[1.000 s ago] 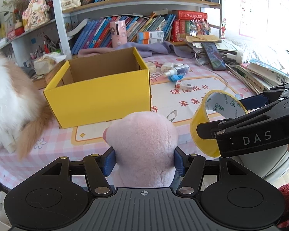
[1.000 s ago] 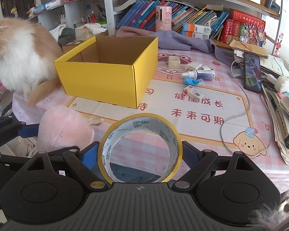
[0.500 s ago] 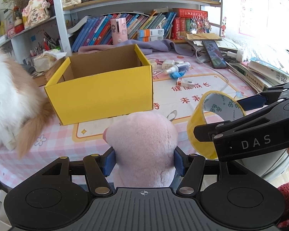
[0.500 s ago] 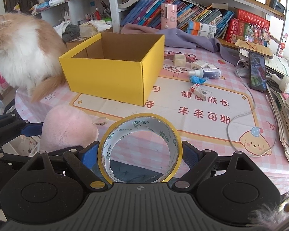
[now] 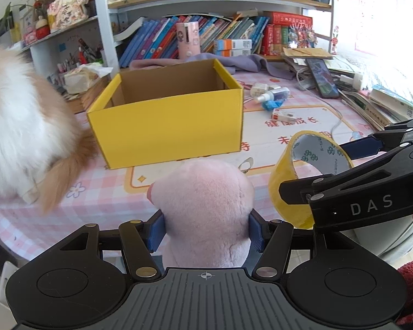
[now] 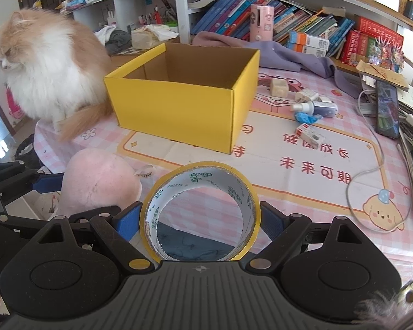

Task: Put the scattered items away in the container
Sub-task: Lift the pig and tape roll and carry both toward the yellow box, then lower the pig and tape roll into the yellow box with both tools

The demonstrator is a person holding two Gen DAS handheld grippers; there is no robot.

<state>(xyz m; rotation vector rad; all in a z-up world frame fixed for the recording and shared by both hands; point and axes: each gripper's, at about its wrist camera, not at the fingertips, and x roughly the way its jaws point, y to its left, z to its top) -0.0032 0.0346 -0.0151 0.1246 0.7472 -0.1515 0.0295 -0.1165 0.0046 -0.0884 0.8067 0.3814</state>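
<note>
Grippers both carry loads at the near table edge: the left gripper point(image 5: 205, 227) is clamped on a pink plush toy point(image 5: 206, 209), the right gripper point(image 6: 200, 216) on a yellow tape roll point(image 6: 201, 211). The open yellow box point(image 6: 184, 104) stands farther in on the table point(image 6: 316, 192), a fluffy cat point(image 6: 49, 63) sitting to its left.

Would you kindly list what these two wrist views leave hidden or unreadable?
- Floor of the yellow cardboard box: its near wall hides it in both views.
- Lower part of the pink plush toy: left wrist view, behind the left gripper body.
- Fluffy orange-and-white cat: cut by the left edge there.
- Print on the small white carton: too small.
</note>
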